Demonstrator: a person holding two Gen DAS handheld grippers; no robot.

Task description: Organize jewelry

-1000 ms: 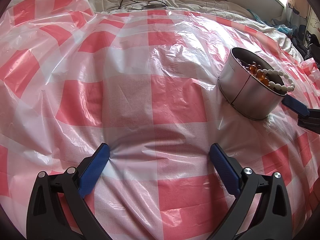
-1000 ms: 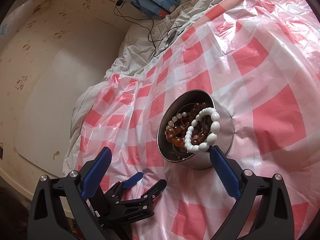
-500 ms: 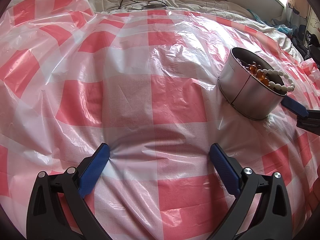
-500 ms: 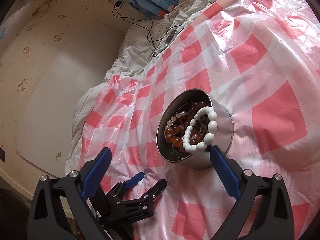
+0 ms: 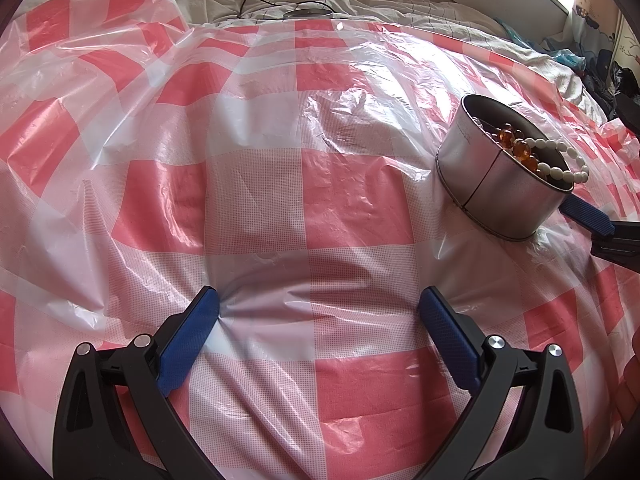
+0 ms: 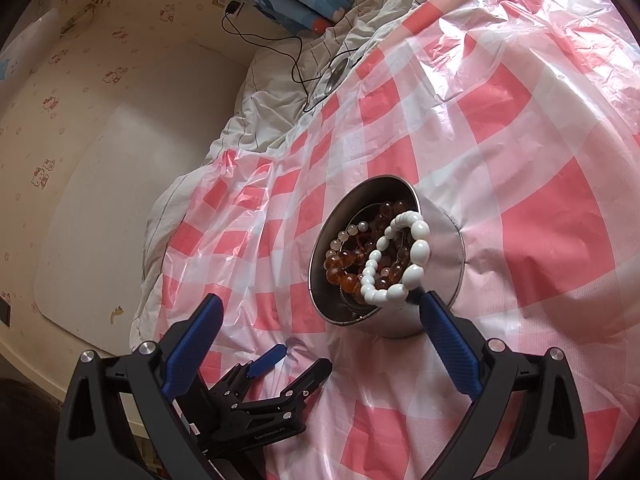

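Pink-and-white checked plastic sheeting (image 5: 256,208) covers a bed, with rumpled white bedding (image 6: 272,92) and a black cable (image 6: 280,44) at the far edge. Since a second ago little has changed: in the right wrist view the round metal tin (image 6: 440,240) sits slightly higher and farther from the fingers, and in the left wrist view the scene looks the same. At the left, the left gripper (image 5: 320,308) rests low over the sheeting with its blue-padded fingers (image 5: 188,336) spread wide and nothing between them. The tin stands upright on the sheeting to the far right of that gripper, well apart from it, its open mouth facing up. Amber bead bracelets (image 6: 344,272) lie heaped inside, and a white bead bracelet (image 6: 396,260) lies across the top, one end draped over the rim on the near right side; its loop is stretched into an oval (long axis roughly near to far in the right wrist view). The right gripper (image 6: 320,312) is also spread wide and empty, and its right finger (image 6: 448,336) lies just beside the tin's near wall, below the hanging end of the white bracelet.
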